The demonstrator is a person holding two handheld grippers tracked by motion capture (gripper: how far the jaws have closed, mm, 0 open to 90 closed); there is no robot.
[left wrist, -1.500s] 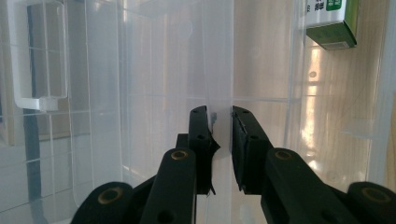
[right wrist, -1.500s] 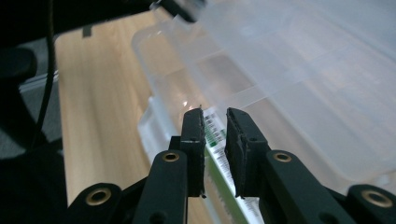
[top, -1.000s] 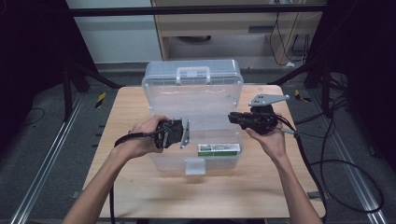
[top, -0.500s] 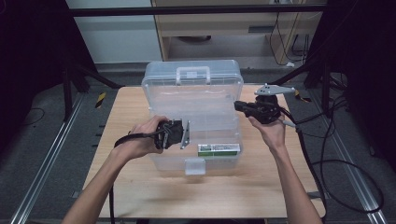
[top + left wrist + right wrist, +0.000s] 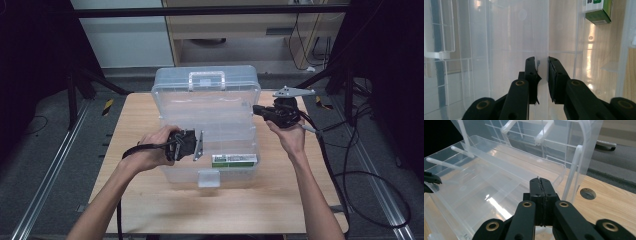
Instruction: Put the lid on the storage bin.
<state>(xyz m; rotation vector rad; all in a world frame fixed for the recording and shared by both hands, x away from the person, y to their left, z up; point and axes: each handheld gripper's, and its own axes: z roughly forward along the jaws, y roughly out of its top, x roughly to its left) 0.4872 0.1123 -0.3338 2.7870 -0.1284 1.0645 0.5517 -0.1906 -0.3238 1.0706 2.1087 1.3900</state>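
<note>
A clear plastic organiser box [image 5: 207,107] stands open on the wooden table [image 5: 135,115], its handled lid tipped up at the back. A green-and-white carton [image 5: 234,160] lies in its front section. My left gripper [image 5: 192,146] reaches over the box's left half. In the left gripper view its jaws [image 5: 542,62] are closed on a thin clear wall [image 5: 506,37] of the box, with the carton [image 5: 599,12] beyond at the upper right. My right gripper [image 5: 257,110] is held at the box's right edge. Its jaws [image 5: 540,181] are pressed together at the rim of a clear tray [image 5: 499,182].
Black cables trail from both grippers, with more of them [image 5: 360,175] looped on the floor to the right. Metal rails [image 5: 50,175] run along the floor on the left. A cabinet [image 5: 240,30] stands behind the table. A round hole [image 5: 587,193] is in the tabletop.
My right gripper has lifted and moved back and to the right along the box's right edge. The left gripper and the box have stayed put.
</note>
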